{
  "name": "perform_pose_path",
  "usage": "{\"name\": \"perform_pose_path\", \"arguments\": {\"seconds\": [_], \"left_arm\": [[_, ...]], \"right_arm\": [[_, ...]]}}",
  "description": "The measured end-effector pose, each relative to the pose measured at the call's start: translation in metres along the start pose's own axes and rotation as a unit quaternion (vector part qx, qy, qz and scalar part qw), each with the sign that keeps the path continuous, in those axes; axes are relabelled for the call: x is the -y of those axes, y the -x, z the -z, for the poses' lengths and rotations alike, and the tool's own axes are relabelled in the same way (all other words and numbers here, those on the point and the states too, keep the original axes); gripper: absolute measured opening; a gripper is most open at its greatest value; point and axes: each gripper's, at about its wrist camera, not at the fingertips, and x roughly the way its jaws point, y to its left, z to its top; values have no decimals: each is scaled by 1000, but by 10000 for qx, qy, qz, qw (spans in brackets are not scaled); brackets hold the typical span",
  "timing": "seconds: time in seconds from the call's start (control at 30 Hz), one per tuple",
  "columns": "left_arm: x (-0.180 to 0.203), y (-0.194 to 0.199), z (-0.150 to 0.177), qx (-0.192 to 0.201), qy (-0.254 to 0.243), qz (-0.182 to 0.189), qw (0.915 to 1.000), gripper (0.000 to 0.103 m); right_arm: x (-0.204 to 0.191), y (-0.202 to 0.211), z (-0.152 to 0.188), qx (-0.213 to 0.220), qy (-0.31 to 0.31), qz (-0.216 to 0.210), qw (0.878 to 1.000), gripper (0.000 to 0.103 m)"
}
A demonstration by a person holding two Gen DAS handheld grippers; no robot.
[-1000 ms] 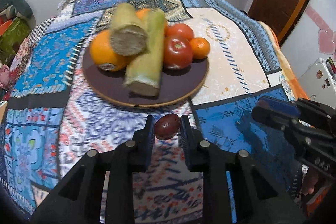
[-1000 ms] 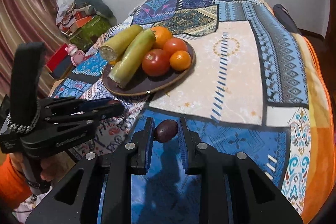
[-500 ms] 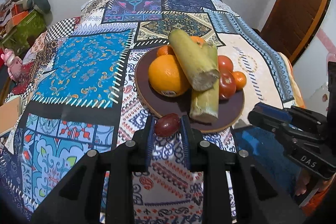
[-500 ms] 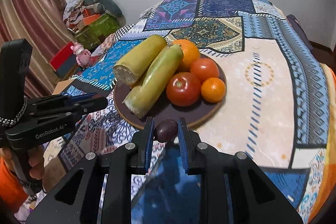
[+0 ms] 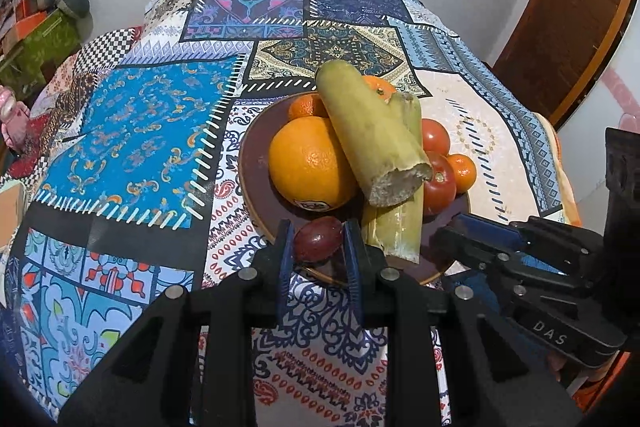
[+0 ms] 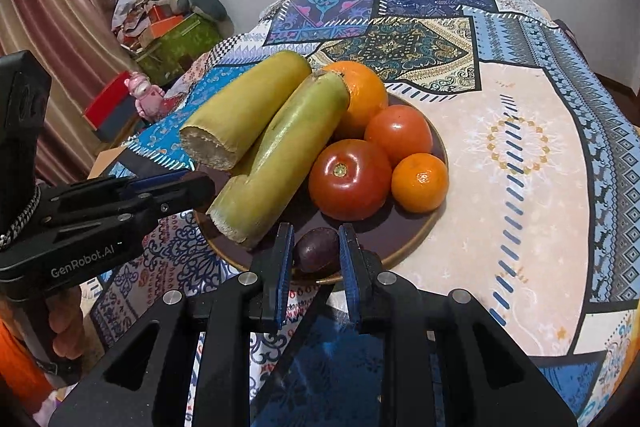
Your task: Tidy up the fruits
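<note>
The left gripper (image 5: 318, 245) has its fingers closed on a small dark red oval fruit (image 5: 319, 239), just above the near rim of the brown round plate (image 5: 254, 163). The right gripper (image 6: 314, 253) grips a dark purple round fruit (image 6: 318, 251), also over the plate's near rim.

Bright even light, sharp focus, fisheye-warped dark corners, tomato (image 6: 349, 179) glare

A home bedroom — patchwork quilt (image 5: 136, 131), curtain (image 6: 52, 7), wooden door (image 5: 568, 27).
</note>
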Motion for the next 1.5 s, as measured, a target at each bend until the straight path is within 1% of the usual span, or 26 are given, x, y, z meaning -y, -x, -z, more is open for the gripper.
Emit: {"name": "perform_pose_path", "arguments": {"seconds": [0.07,0.13,0.2,0.27,0.33,0.43,0.53,0.63,0.7,0.83,0.9,1.0,1.1,1.17,1.23,1.27,1.3,1.33,1.4,1.47,1.5], "left_arm": [[0,0,1,10,-1,-13,10000,24],[1,1,1,25,-12,-7,10000,24],[1,3,2,46,-5,8,10000,25],[1,7,3,88,-6,13,10000,31],[1,13,5,142,-16,-15,9999,33],[0,24,6,203,-12,-37,9998,33],[-1,46,7,395,22,-33,9992,33],[1,80,9,721,4,-33,9974,33],[5,109,12,1005,-54,15,9949,33],[18,171,22,1675,-220,-38,9856,33],[25,203,27,2017,-276,-28,9791,35],[36,244,38,2471,-352,-19,9683,37],[45,278,51,2855,-432,-14,9574,43],[49,297,59,3085,-452,-12,9502,50],[52,309,67,3227,-478,-28,9453,55],[54,315,71,3293,-495,-50,9429,61],[55,319,74,3342,-499,-64,9412,65],[56,324,78,3424,-493,-90,9382,69],[58,331,85,3511,-496,-146,9349,73],[58,336,90,3573,-483,-195,9325,82],[58,338,92,3601,-466,-206,9315,85]], "right_arm": [[-1,-1,1,-21,5,27,10000,22],[0,0,1,-40,-28,10,10000,26],[2,2,1,-6,-80,19,10000,36],[4,5,0,26,-128,6,9999,39],[4,11,0,61,-150,6,9999,39],[2,28,0,211,-135,51,9997,39],[-4,52,-2,447,-98,91,9989,39],[-15,87,-3,808,-62,85,9967,39],[-23,109,-4,1044,-30,104,9945,39],[-44,162,-1,1619,88,147,9867,39],[-58,190,3,1927,185,189,9809,39],[-77,221,10,2292,333,284,9724,41],[-94,247,21,2603,446,344,9639,45],[-103,260,29,2770,490,394,9588,47],[-111,270,36,2916,523,446,9541,52],[-113,273,38,2961,516,465,9526,59],[-116,276,42,3027,510,492,9505,67],[-117,277,44,3071,516,519,9489,70],[-121,279,47,3134,536,643,9459,79],[-122,279,48,3191,532,730,9434,87],[-122,279,49,3212,524,744,9426,90]]}}
